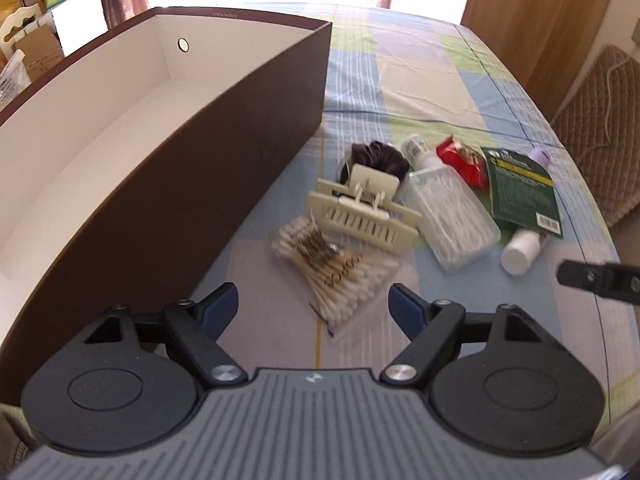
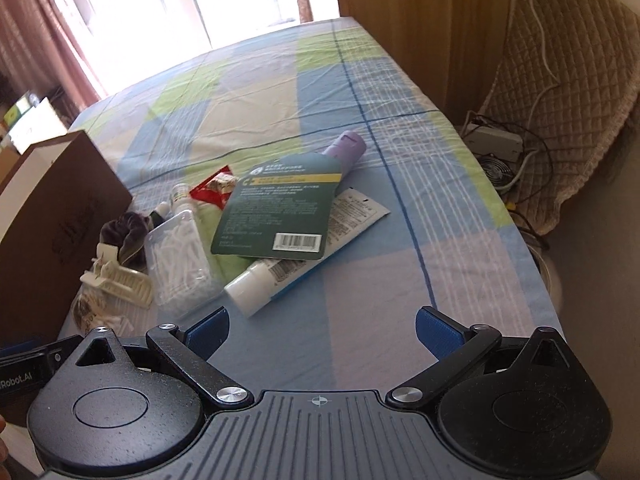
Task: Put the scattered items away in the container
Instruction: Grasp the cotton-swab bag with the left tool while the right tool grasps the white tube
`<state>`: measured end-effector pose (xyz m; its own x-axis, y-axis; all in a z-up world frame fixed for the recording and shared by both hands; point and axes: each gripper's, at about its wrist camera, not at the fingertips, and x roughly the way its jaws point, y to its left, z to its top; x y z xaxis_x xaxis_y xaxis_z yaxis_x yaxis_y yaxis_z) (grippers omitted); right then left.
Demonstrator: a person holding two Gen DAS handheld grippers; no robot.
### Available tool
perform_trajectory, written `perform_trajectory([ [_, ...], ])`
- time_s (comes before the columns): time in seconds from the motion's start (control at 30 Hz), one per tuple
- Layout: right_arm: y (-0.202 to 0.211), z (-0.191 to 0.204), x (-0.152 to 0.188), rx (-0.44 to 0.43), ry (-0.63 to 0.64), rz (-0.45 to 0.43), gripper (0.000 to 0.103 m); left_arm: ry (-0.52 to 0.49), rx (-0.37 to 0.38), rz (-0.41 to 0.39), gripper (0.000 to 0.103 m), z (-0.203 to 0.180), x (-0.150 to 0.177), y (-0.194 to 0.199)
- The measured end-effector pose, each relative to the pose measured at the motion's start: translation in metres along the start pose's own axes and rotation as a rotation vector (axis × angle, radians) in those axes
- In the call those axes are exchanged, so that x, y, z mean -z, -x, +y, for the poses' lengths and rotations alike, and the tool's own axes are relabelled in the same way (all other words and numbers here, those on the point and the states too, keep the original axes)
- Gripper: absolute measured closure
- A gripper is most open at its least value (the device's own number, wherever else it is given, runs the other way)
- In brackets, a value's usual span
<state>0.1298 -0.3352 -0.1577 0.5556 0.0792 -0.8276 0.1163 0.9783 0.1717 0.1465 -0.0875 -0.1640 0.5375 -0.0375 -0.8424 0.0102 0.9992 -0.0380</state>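
Observation:
A brown box (image 1: 224, 152) with a white inside stands open on the left; its corner (image 2: 60, 200) shows in the right wrist view. Beside it lie a bag of cotton swabs (image 1: 340, 268), a cream hair claw (image 1: 364, 212), a dark scrunchie (image 1: 380, 154), a clear box of swabs (image 1: 452, 220), a red packet (image 1: 460, 158), a green card pack (image 1: 520, 188) and a white tube (image 1: 520, 252). My left gripper (image 1: 314, 308) is open just short of the swab bag. My right gripper (image 2: 322, 332) is open, holding nothing, near the white tube (image 2: 280, 280) and green pack (image 2: 276, 208).
A checked cloth (image 2: 260, 92) covers the table, with bare cloth beyond the items. A purple-capped bottle (image 2: 346, 146) lies under the green pack. A padded chair (image 2: 560, 92) with cables stands right of the table edge. The right gripper's finger (image 1: 596, 276) pokes in at the left view's edge.

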Motion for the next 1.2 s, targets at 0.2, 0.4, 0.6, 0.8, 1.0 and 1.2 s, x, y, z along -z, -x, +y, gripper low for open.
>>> perform_trajectory([
  [0.2, 0.001, -0.01, 0.0, 0.007, -0.046, -0.005, 0.0, 0.076, 0.001, 0.016, 0.029, 0.0, -0.01, -0.017],
  [0.4, -0.002, -0.005, 0.0, 0.004, -0.028, 0.005, 0.0, 0.088, -0.003, 0.018, 0.043, 0.002, -0.017, -0.032],
  [0.6, -0.005, -0.002, 0.001, -0.007, -0.014, 0.006, 0.0, 0.085, 0.059, 0.024, 0.07, 0.015, -0.008, -0.031],
  [0.8, -0.007, 0.007, -0.002, -0.024, 0.012, -0.003, 0.0, 0.062, 0.057, 0.033, 0.073, 0.026, 0.002, -0.021],
  [1.0, -0.025, 0.02, -0.018, -0.033, -0.014, -0.001, 0.021, 0.054, 0.052, 0.032, 0.073, 0.028, 0.004, -0.019],
  [1.2, -0.048, 0.026, -0.02, -0.011, -0.018, 0.056, 0.044, 0.039, 0.049, 0.03, 0.072, 0.029, 0.005, -0.018],
])
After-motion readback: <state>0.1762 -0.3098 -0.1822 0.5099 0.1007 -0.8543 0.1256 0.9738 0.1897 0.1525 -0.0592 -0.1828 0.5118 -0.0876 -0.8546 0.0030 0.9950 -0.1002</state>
